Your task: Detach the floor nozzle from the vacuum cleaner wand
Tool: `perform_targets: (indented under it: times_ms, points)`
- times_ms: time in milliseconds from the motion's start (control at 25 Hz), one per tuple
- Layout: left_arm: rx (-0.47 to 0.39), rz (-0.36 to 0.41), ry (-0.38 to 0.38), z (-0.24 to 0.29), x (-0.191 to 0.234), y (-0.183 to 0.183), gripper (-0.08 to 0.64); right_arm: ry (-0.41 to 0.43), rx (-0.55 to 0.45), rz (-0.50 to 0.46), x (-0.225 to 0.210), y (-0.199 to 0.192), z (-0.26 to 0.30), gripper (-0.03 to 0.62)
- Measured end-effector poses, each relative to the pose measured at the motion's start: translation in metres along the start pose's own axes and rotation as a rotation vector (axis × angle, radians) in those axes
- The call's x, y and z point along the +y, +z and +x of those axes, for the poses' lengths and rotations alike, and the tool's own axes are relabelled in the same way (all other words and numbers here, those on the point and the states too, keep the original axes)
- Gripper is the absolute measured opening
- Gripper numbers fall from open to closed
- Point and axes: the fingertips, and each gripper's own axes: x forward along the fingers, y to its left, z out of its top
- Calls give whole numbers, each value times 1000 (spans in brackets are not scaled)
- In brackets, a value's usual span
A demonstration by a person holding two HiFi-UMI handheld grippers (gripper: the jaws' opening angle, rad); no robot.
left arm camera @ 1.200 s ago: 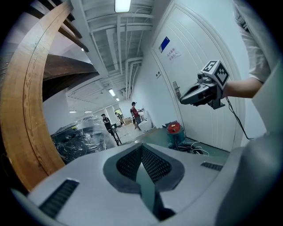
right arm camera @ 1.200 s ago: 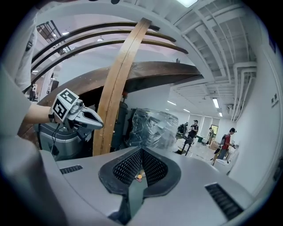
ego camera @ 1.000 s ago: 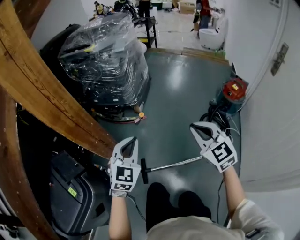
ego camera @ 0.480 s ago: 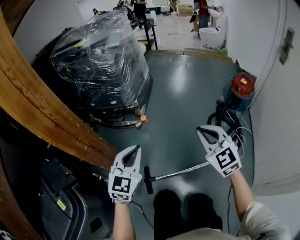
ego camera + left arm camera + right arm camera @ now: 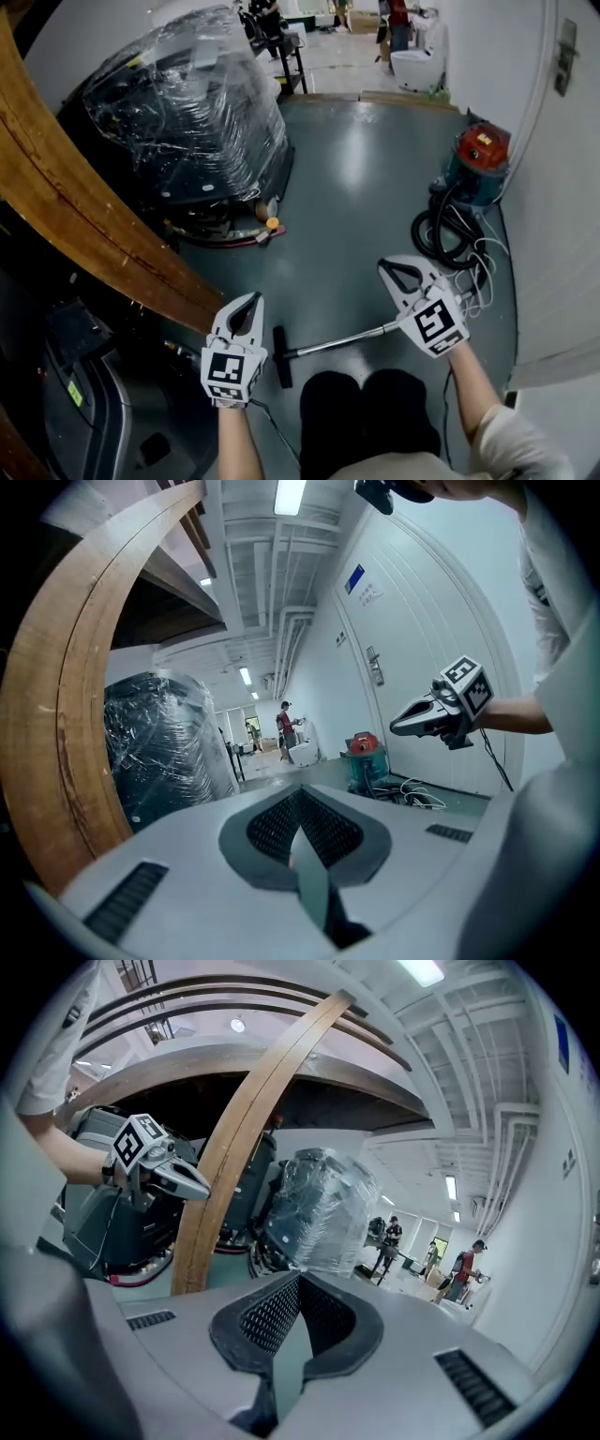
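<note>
Black floor nozzle (image 5: 281, 357) lies on the grey-green floor (image 5: 366, 178) at the lower centre of the head view, joined to the chrome wand (image 5: 337, 340), which runs right and passes under your right tool (image 5: 386, 265) in the frame. Your left tool (image 5: 254, 298) hangs just left of the nozzle. Both tools are closed on nothing. Your red vacuum cleaner (image 5: 478, 159) stands at upper right.

Plastic-wrapped machine (image 5: 187, 112), curved wooden beam (image 5: 89, 220)

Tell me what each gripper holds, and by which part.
Nothing. The left gripper and right gripper are both shut and empty; the vacuum wand and floor nozzle lie on the floor.
</note>
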Motion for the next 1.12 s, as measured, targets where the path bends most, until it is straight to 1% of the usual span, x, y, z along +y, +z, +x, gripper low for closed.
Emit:
perform_targets:
  times_ms: [120, 240, 360, 520, 720, 840, 1000, 1120]
  points:
    - [-3, 30, -31, -5, -21, -22, 0, 2, -7, 27, 9, -16, -7, 29]
    - [-9, 22, -57, -13, -38, -31, 0, 7, -18, 39, 16, -27, -11, 29]
    - [1, 14, -29, -16, -43, -44, 0, 14, -43, 71, 20, -38, -14, 29]
    - [43, -2, 33, -18, -41, -70, 0, 22, -27, 108, 30, -63, -10, 29]
    - [62, -8, 37, -17, -34, -122, 0, 74, 13, 126, 59, -92, 12, 31]
    - [85, -23, 34, -14, -27, -152, 0, 118, 37, 158, 81, -107, 35, 31]
    - [85, -51, 6, -3, -20, -179, 0, 147, 53, 211, 100, -126, 70, 31]
    - [91, -41, 0, 10, -13, -204, 0, 167, 46, 224, 109, -139, 91, 30]
